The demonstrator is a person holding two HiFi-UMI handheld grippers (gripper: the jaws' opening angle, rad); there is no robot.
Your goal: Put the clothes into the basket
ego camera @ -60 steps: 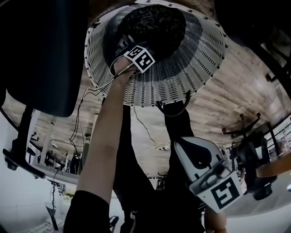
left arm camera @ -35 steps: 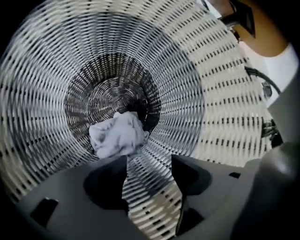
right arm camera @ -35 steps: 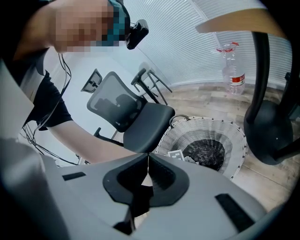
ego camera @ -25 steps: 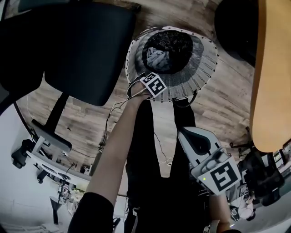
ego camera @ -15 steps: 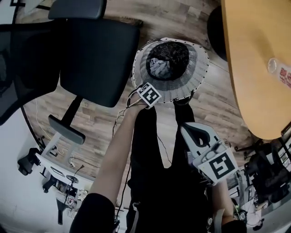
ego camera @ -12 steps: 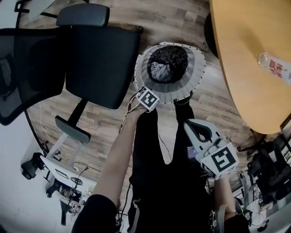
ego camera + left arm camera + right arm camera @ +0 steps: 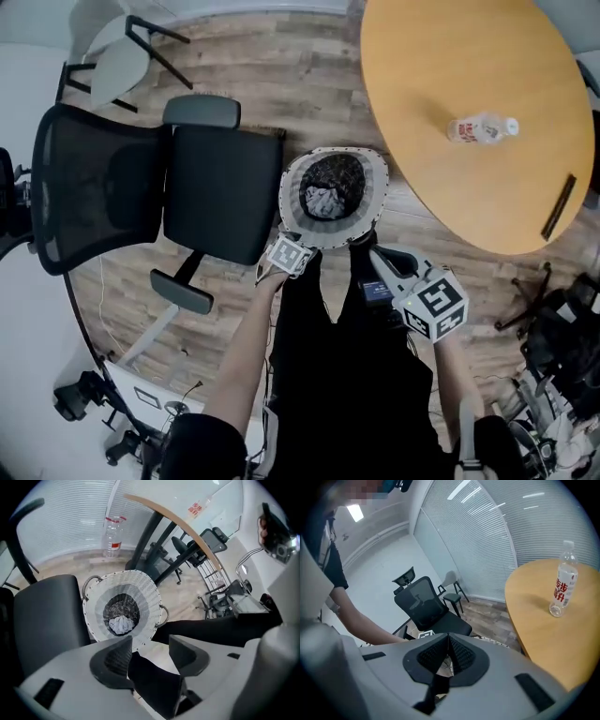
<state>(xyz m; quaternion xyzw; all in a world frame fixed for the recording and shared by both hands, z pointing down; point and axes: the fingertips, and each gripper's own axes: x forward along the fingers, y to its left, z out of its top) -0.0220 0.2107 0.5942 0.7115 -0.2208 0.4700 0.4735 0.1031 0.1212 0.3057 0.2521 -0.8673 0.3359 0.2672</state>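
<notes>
Two tools are held high above the basket (image 7: 292,197). The left tool (image 7: 150,648) has its jaws apart, just now closing a little, with nothing between them. The right tool (image 7: 448,641) has its jaws pressed together, empty. The clothes (image 7: 325,200) — a pale crumpled bundle — lie at the basket's bottom. It stands on the wooden floor between a black office chair (image 7: 220,192) and the round surface (image 7: 441,56) — a bottle (image 7: 481,127) stands there.
</notes>
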